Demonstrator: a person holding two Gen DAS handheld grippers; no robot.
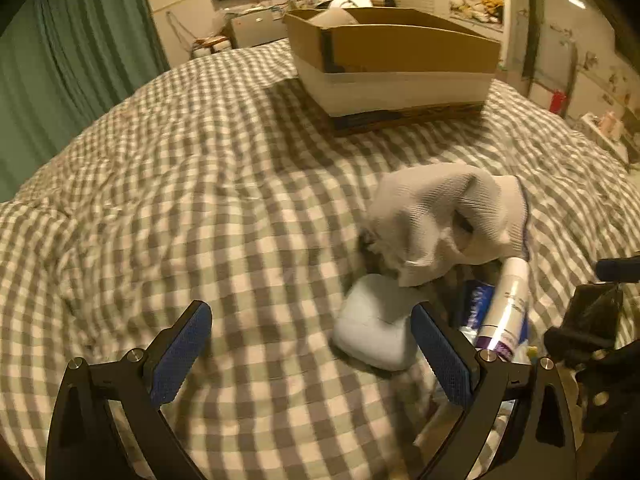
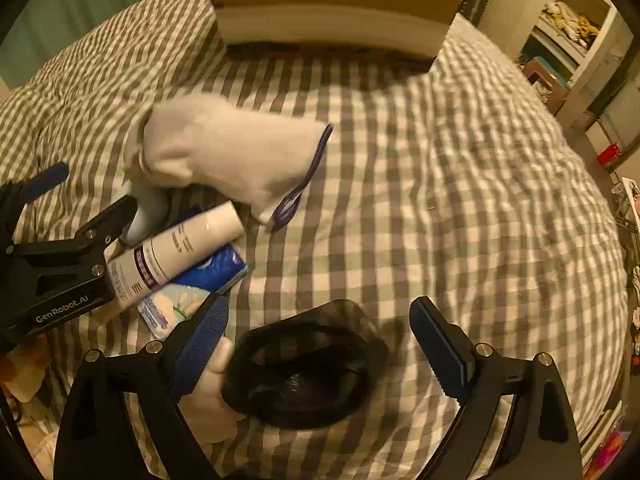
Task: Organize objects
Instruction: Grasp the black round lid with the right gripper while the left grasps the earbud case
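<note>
A pile of objects lies on the checked bed cover [image 1: 200,200]. A white sock [image 1: 448,216] lies over a pale rounded case [image 1: 376,324], a white tube [image 1: 506,304] and a blue tissue pack [image 1: 476,304]. My left gripper [image 1: 312,354] is open, low over the cover, with the pale case just inside its right finger. In the right wrist view the sock [image 2: 228,152], tube [image 2: 176,252] and blue pack [image 2: 216,268] lie left. My right gripper [image 2: 320,344] is open around a black mesh pouch [image 2: 308,368].
An open cardboard box [image 1: 392,52] stands on the bed at the far side; it also shows in the right wrist view [image 2: 332,4]. Green curtains [image 1: 72,60] hang at the left. Shelves [image 2: 576,28] and clutter stand beyond the bed's right edge.
</note>
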